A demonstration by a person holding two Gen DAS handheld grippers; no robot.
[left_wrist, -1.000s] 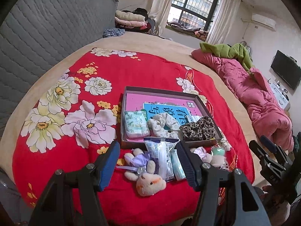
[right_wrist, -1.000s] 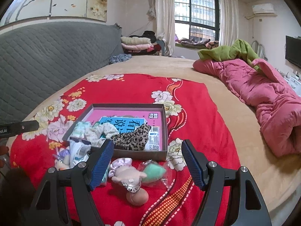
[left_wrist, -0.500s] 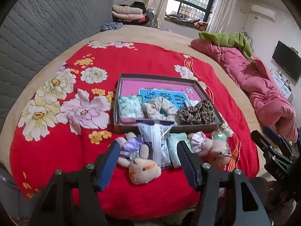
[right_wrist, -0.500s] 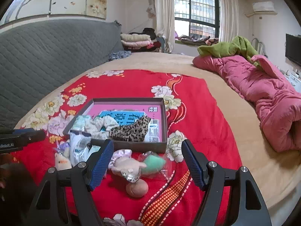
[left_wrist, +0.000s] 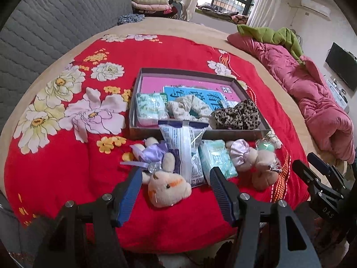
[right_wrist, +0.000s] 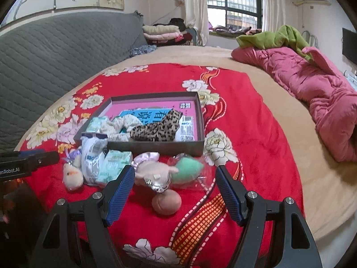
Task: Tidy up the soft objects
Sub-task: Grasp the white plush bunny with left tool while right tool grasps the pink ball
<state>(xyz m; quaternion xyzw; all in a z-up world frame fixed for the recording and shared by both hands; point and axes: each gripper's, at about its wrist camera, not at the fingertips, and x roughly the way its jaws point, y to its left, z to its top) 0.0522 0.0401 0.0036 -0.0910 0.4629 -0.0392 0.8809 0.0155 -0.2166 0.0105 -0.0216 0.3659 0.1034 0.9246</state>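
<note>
A shallow grey box (left_wrist: 196, 131) (right_wrist: 156, 146) lies on the red flowered blanket and holds a tissue pack (left_wrist: 150, 108), cream socks (left_wrist: 189, 108) and leopard socks (left_wrist: 237, 115) (right_wrist: 156, 128). In front of it lie a plush rabbit with a purple bow (left_wrist: 166, 185) (right_wrist: 72, 175), a white plastic packet (left_wrist: 186, 154) (right_wrist: 92, 158), a green tissue pack (left_wrist: 217, 158) (right_wrist: 113, 163), a second plush (left_wrist: 256, 160) (right_wrist: 156, 173) and a mint sponge in a clear bag (right_wrist: 186, 170). My left gripper (left_wrist: 176, 175) stands open above the rabbit. My right gripper (right_wrist: 175, 174) stands open above the second plush.
A pink quilt (right_wrist: 312, 89) with a green garment (right_wrist: 276, 36) lies at the right of the bed. A grey quilted headboard (right_wrist: 55, 51) runs along the left. Folded clothes (right_wrist: 162, 32) are stacked at the far end by the window. The blanket's near edge (left_wrist: 156, 241) hangs just below my grippers.
Both grippers have sunk toward the bed and tipped down, so the toys and packets now sit between their fingers. No object has moved; the jaws keep the same width.
</note>
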